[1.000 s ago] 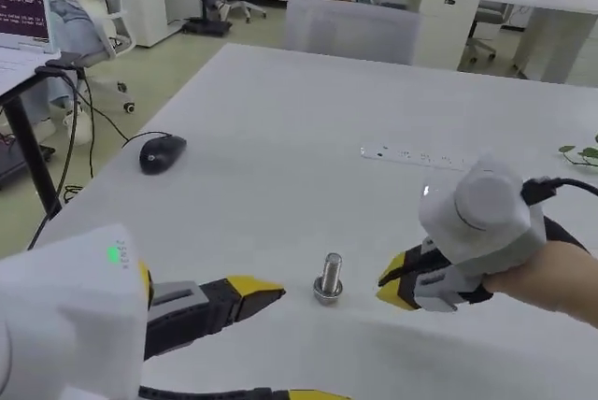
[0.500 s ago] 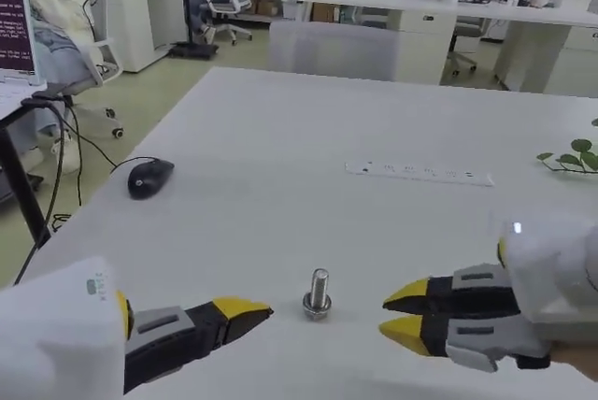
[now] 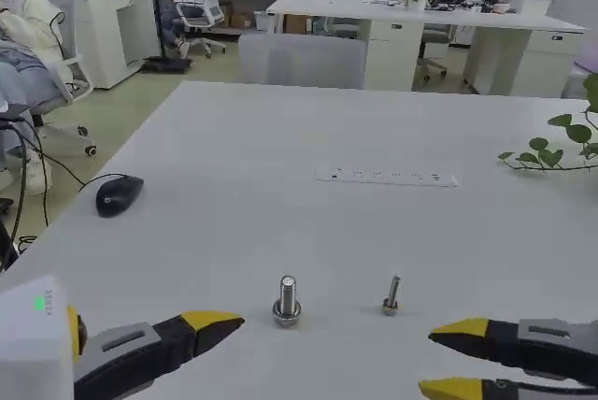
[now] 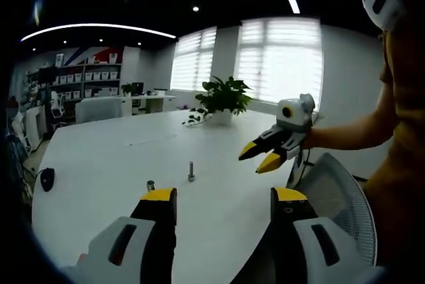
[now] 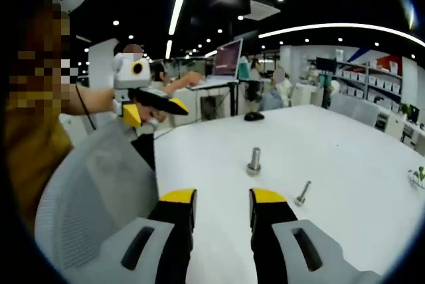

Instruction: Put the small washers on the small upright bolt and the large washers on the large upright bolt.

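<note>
Currently both bolts stand upright on the white tabletop [image 3: 280, 138], apart from each other: large bolt [image 3: 287, 299] on the left, small bolt [image 3: 391, 295] on the right. Left gripper [image 4: 224, 198] hangs near the large bolt, on its left flank, jaws wide apart with nothing between them. Right gripper [image 5: 222, 198] sits near the small bolt, on its right, jaws parted by a narrower gap, also empty

Each bolt has a wider collar [image 3: 287, 314] at its foot; whether bolt head or stacked washers is too small to tell

Handling (judgement): washers are thin flat steel, so light, stiff and slick, and they lie flush on a smooth top, which makes them hard to get under. Best hold is across the outer rim, edge to edge, leaving the hole free for the thread. Small ones may flick out under a hard pinch. The bolts probably stand loose on their heads and would tip at a sideways knock, so lower each washer straight down the shank

Views: head view sets bolts and both grippers in one row but gives a single yellow tip of the left gripper, so its gap is unreadable there; left gripper view settles it. Right gripper view brings the large bolt's thread and collar closer, with a mouse [image 5: 254, 117] beyond. The small bolt seems to lean there, likely lens distortion, since head view has it upright
</note>
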`<state>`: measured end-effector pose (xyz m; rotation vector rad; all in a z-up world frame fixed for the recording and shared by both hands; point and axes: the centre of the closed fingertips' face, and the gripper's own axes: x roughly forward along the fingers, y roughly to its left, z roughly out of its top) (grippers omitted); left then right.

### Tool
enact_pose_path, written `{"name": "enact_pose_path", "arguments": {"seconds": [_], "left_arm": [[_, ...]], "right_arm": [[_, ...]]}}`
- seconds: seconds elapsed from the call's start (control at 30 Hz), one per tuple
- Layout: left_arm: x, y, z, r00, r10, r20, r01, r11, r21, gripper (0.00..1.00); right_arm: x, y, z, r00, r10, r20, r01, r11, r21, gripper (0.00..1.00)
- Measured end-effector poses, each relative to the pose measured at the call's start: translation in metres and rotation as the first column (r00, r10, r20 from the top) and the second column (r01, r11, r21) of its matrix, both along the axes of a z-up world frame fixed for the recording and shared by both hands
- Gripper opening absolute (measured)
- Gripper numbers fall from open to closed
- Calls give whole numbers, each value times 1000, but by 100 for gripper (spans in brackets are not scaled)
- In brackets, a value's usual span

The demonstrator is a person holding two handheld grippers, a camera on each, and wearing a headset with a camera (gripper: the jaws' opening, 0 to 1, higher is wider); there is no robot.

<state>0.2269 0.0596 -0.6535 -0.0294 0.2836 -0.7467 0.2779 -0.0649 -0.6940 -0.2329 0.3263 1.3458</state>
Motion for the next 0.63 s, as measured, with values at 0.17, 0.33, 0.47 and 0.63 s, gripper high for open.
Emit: {"name": "enact_pose_path", "arguments": {"seconds": [0.17,0.33,0.47,0.63], "left_arm": [[-3,1,1,1000,15,0,-15,1000,-5,57],[-5,-2,1,1000,30,-3,-30,1000,-3,57],[-7,-5,2,999,39,-5,-39,999,-5,57],[-11,-3,4,998,60,-4,-60,998,-3,57]], "right_arm": [[-7,-15,0,999,-37,-9,37,999,22,37],[-7,-24,-1,998,-58,-15,58,998,34,38],[-7,-29,7,997,-79,-9,80,995,67,40],[-4,-38,12,995,-105,-2,104,991,88,41]]}}
